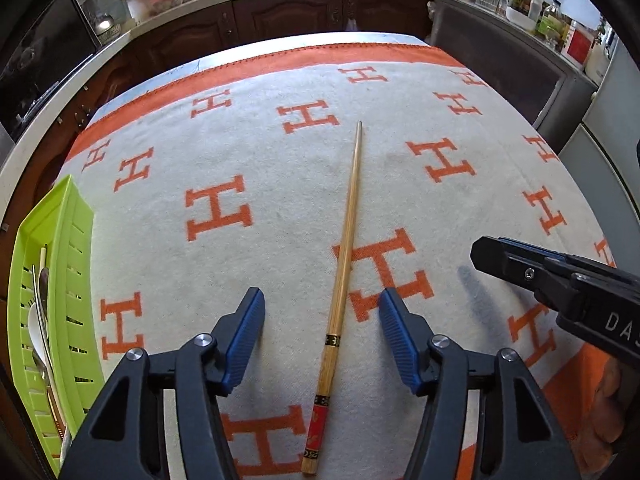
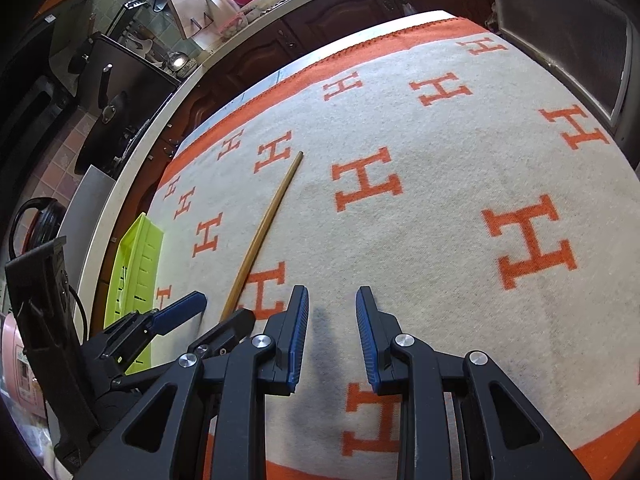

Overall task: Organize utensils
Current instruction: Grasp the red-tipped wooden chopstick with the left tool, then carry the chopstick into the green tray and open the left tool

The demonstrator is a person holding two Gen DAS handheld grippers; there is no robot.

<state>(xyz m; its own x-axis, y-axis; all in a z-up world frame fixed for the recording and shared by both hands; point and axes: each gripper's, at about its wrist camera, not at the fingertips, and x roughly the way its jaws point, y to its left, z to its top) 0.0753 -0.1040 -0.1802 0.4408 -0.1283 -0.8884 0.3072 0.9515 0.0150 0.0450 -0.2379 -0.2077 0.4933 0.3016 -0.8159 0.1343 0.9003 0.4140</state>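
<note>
- The chopstick (image 1: 347,248) lies flat on the cloth (image 1: 280,184), which is white with orange letters. Its thin tip points away, and its red painted end is close to the camera.
- The left gripper (image 1: 322,316) hangs over the thick half of the stick. One blue pad sits on each side of it, and the pads do not touch the wood. The jaws stand about half wide, and nothing is held.
- The right gripper (image 2: 332,320) waits just to the right of the stick, above bare cloth. Its jaws are narrow, with a gap between the pads, and it holds nothing.
- The green tray (image 1: 52,280) sits at the left edge of the table. A few utensils already lie inside it, among them what looks like a white spoon and a metal one.
- The step right now seems to be picking up the chopstick. It looks like the last loose thing on the cloth, so the job may be almost done.
- Next, the left gripper needs to go lower until its pads are level with the stick, then squeeze it in the middle of the pads.
- The stick is thin and round, so it could roll or slip away if the pads close too high.
- After that, it should go over to the tray and lie the long way with the others.
</note>
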